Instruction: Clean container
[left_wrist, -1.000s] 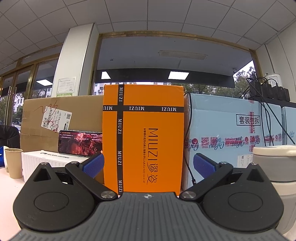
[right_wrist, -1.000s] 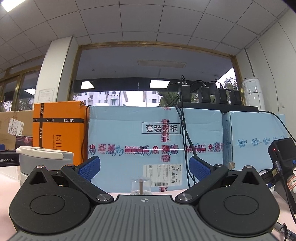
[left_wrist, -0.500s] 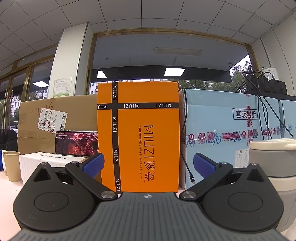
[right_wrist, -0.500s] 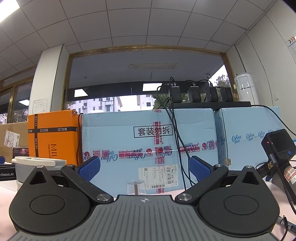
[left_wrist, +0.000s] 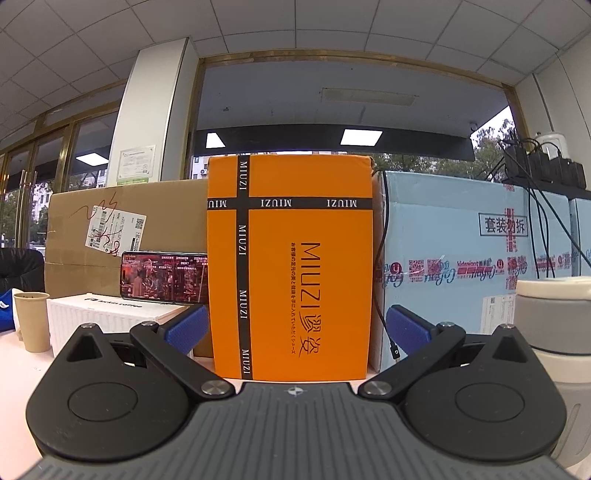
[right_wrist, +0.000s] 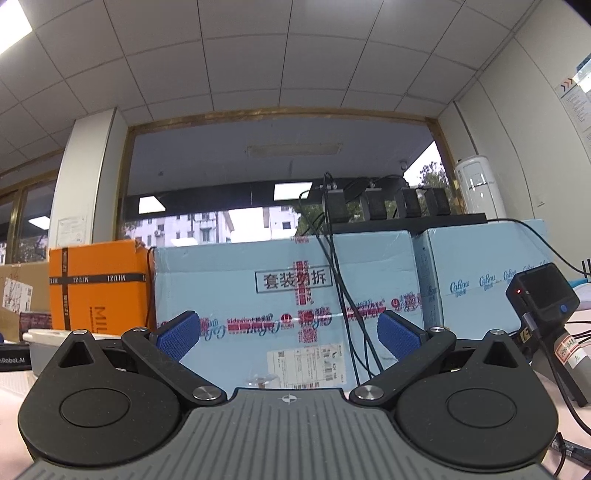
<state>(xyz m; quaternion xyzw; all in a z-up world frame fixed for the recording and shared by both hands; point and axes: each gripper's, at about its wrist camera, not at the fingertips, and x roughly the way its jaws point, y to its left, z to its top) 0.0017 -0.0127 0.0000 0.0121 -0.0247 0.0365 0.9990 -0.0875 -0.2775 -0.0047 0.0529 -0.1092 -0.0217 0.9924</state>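
Tiled ceiling (right_wrist: 258, 74), wide window (left_wrist: 351, 122), stacked boxes (left_wrist: 461, 258)

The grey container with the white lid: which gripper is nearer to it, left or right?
Left. The container looms large just right of the left gripper. From the right gripper it sits smaller, off to the left.

Two light-blue cartons (right_wrist: 284, 295), one orange box (left_wrist: 290, 266), one paper cup (left_wrist: 32, 321).

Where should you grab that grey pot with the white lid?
Probably around its round grey wall, just under the lid. The grey pot stands upright, right of the open left tool, so come in level from its left. The white lid looks too wide and flat to pinch.
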